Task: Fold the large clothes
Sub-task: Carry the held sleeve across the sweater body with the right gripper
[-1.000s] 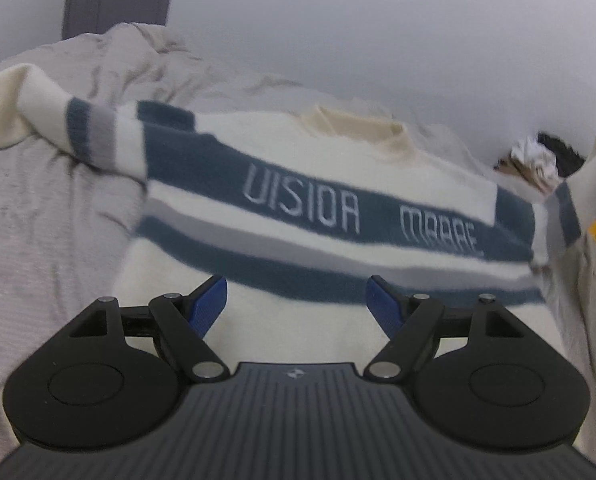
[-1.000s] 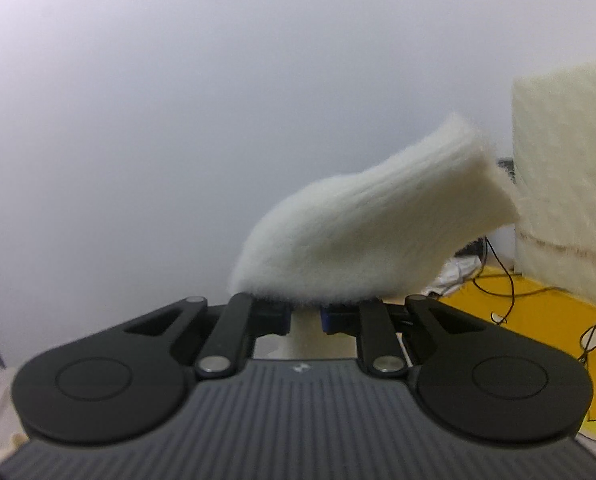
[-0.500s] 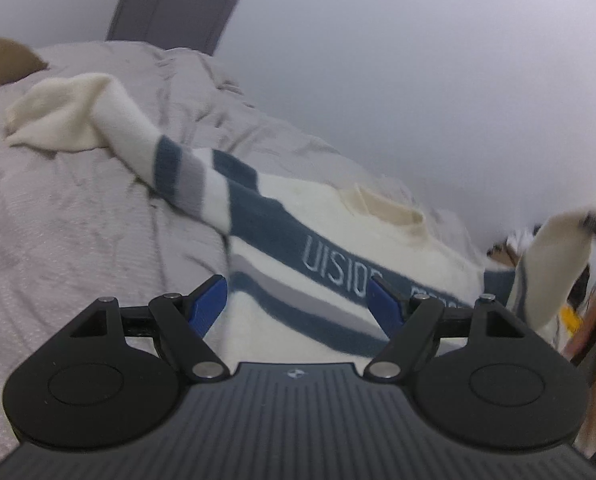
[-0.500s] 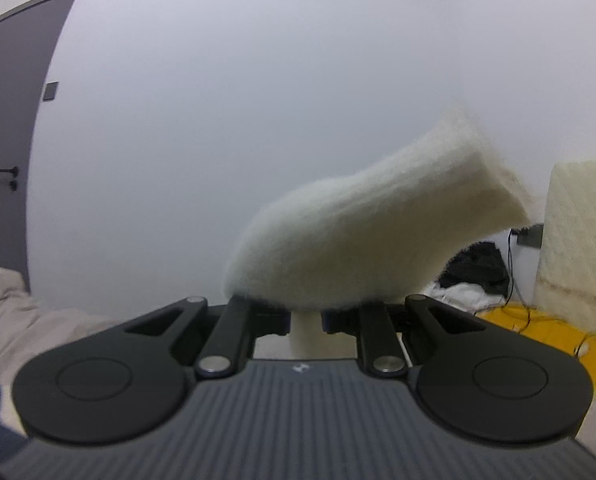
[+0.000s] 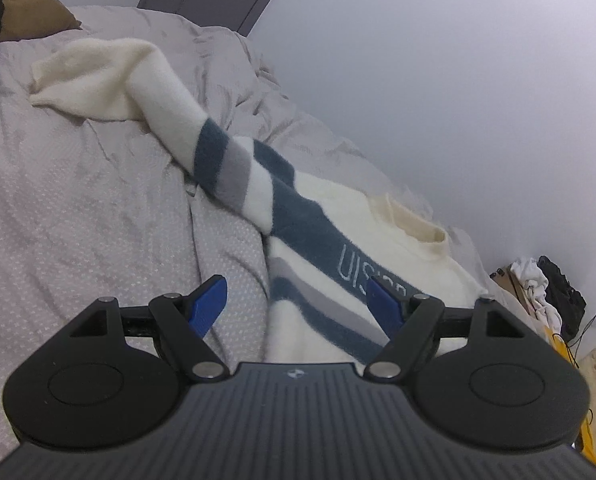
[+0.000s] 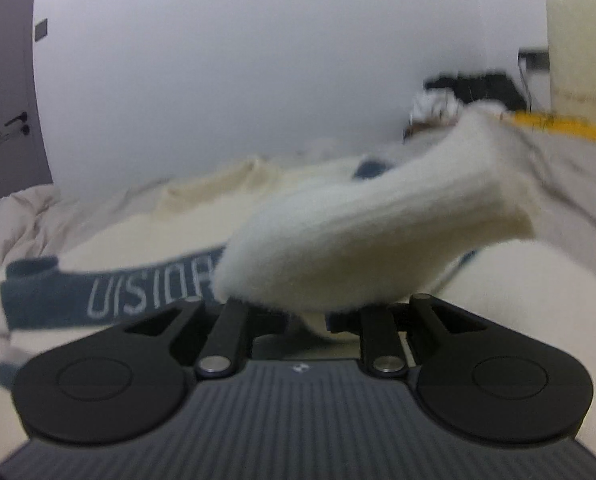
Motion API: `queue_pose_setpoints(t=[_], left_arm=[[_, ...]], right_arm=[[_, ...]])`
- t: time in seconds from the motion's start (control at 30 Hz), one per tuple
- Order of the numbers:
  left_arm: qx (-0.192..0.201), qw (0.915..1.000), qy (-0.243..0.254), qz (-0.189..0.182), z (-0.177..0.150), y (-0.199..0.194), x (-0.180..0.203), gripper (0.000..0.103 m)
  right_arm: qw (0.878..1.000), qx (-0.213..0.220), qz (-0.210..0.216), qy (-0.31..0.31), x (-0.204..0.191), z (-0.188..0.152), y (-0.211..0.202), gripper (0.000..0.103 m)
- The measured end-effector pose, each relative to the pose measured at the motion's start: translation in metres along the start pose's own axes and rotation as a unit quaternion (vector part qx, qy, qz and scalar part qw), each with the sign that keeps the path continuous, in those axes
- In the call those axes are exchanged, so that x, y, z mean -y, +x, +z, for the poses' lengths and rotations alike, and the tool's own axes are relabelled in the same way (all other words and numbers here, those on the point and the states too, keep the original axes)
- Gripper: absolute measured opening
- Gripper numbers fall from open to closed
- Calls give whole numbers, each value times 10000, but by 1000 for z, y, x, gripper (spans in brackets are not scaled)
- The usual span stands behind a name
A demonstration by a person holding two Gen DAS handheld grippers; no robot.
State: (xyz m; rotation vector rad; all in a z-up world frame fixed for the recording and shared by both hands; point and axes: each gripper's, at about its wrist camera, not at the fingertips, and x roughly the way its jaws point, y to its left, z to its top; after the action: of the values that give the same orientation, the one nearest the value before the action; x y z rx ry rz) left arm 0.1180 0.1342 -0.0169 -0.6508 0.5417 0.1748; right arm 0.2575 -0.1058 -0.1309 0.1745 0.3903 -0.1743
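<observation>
The left gripper (image 5: 295, 300) is held wide and empty over the sweater (image 5: 378, 248) hem edge. The right gripper (image 6: 306, 316), just loosening, seemingly still pinches the cream cuff (image 6: 378, 240) above the sweater's chest; blur obscures contact.

Sweater (image 5: 330, 248) is spread on bed (image 5: 97, 200), one sleeve (image 5: 169, 120) stretched away. L gripper (image 5: 295, 306) is held wide apart above its edge.

My sweater (image 5: 322, 216) is cream with slate-blue and grey bands and pale lettering on the widest blue band. The bed cover (image 5: 77, 216) is pale grey with tiny white specks. My left tongs (image 5: 298, 304) are black with blue fingertips (image 5: 209, 304).
</observation>
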Motion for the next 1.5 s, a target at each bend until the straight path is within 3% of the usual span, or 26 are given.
queue_pose_setpoints(t=[0.03,0.1,0.17,0.33,0.47,0.7,0.87,0.97,1.13,1.2,1.33,1.5], left_arm=[[-23,10000,-9,-17,1,4,-1,80],[-90,9999,-19,-111,0,9,1,80],[-145,9998,33,-154,-2,14,4,80],[-258,9987,257,-355,-13,17,18,80],[-423,9971,366,-516,-26,19,31,80],[-833,9915,614,-788,-56,25,58,80],[-988,9886,782,-825,-75,31,71,80],[-1052,9881,789,-803,-81,40,73,80],[-1299,9866,527,-833,-87,61,71,80],[-1369,9859,471,-840,-90,68,70,80],[-1485,9845,400,-839,-96,78,69,80],[-1532,9825,259,-1029,-98,82,68,80]], right_arm=[[9999,-115,79,22,2,0,-1,29],[9986,-413,336,31,6,-3,-12,58],[9953,-764,581,115,18,3,-18,63],[9781,-1728,1129,265,50,-2,-44,63],[9654,-2158,1385,465,74,-2,-64,63],[9692,-1650,1757,514,106,16,-73,64],[9607,-1657,2024,930,113,19,-42,65],[9492,-1825,2223,1278,116,18,-18,64],[9369,-2034,2515,1323,115,8,8,51],[9294,-2204,2630,1357,115,2,14,36],[9244,-2318,2687,1396,117,2,16,17],[9078,-2265,2983,1885,129,17,-7,13]])
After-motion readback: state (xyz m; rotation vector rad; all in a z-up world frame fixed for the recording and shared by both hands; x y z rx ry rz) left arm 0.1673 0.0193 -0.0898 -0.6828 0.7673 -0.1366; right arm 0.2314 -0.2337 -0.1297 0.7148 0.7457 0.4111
